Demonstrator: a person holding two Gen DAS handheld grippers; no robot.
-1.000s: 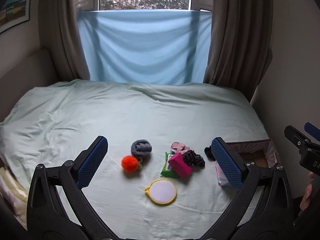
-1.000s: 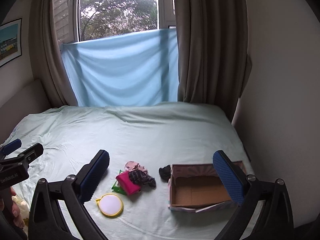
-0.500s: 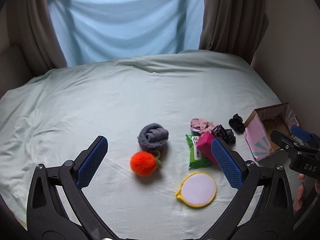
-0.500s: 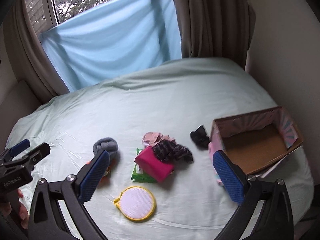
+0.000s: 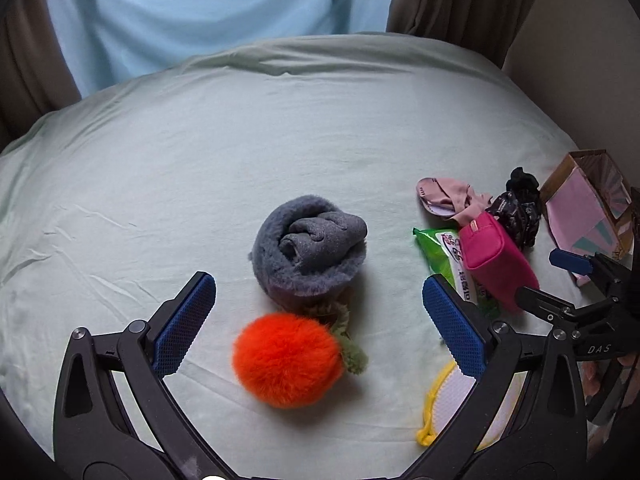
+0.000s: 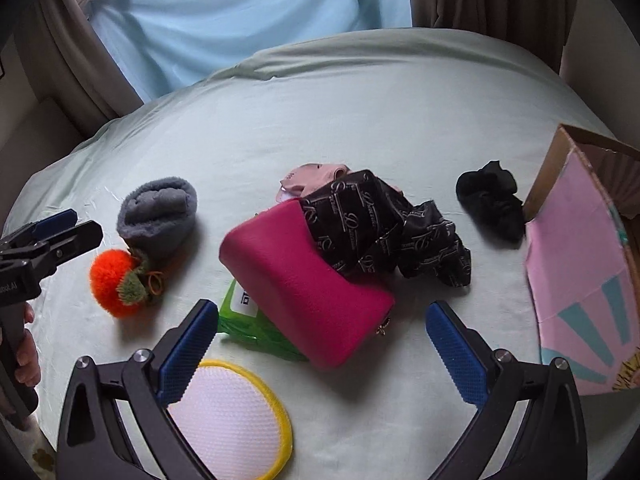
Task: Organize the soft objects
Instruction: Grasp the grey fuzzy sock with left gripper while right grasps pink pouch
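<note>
My left gripper (image 5: 318,322) is open and empty, its jaws on either side of an orange fluffy ball (image 5: 288,358) with a green tuft; a rolled grey fleece (image 5: 310,246) lies just beyond. My right gripper (image 6: 322,340) is open and empty, low over a magenta pouch (image 6: 304,280) that lies on a green wipes pack (image 6: 248,322). A black patterned cloth (image 6: 380,228), a pink cloth (image 6: 316,174) and a black scrunchie (image 6: 490,204) lie behind it. The ball (image 6: 110,286) and fleece (image 6: 158,216) also show in the right wrist view.
A pink cardboard box (image 6: 580,264) stands open at the right on the pale green bed sheet (image 5: 280,128). A round yellow-rimmed white pad (image 6: 232,420) lies near the front. Curtains and a blue cloth hang behind the bed.
Both grippers have moved forward and down toward the objects, which now look much larger. The left one now straddles the orange ball; the right one hovers at the magenta pouch. Jaws stay open.
</note>
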